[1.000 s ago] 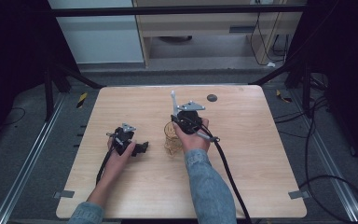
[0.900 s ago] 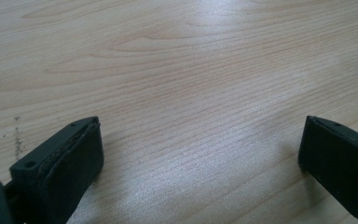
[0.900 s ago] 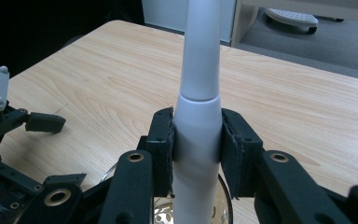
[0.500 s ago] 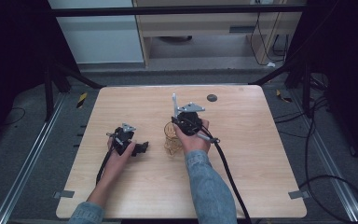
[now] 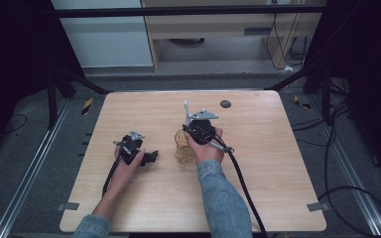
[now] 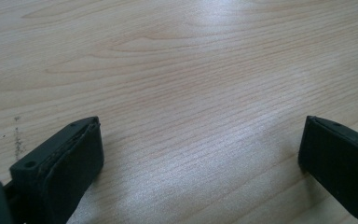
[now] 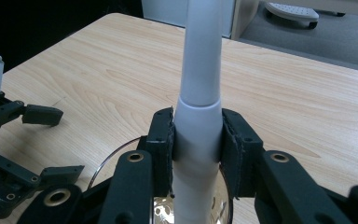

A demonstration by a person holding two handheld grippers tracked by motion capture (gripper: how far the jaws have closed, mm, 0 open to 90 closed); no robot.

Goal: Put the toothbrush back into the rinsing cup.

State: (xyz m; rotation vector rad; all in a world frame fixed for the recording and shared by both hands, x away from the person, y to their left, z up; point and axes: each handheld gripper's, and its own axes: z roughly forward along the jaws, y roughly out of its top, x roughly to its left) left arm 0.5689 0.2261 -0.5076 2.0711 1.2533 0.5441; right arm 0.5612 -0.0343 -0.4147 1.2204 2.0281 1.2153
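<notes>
A white handle point(image 7: 198, 116), round and tapering toward its upper end, stands nearly upright, its long axis vertical, with a collar step where a thinner section meets a thicker one. No writing shows on it. The right gripper point(image 7: 197, 140) has its jaws clamped on the thick section, one pad on each side. Its lower end goes down into a clear glass point(image 5: 182, 148) standing mid-table, just left of the right hand point(image 5: 204, 148). The left gripper point(image 5: 151, 157) lies low on the wooden table point(image 5: 278, 163), near the glass but apart from it, jaws spread wide over bare wood. A small dark disc point(image 5: 225, 103) sits near the far edge.
</notes>
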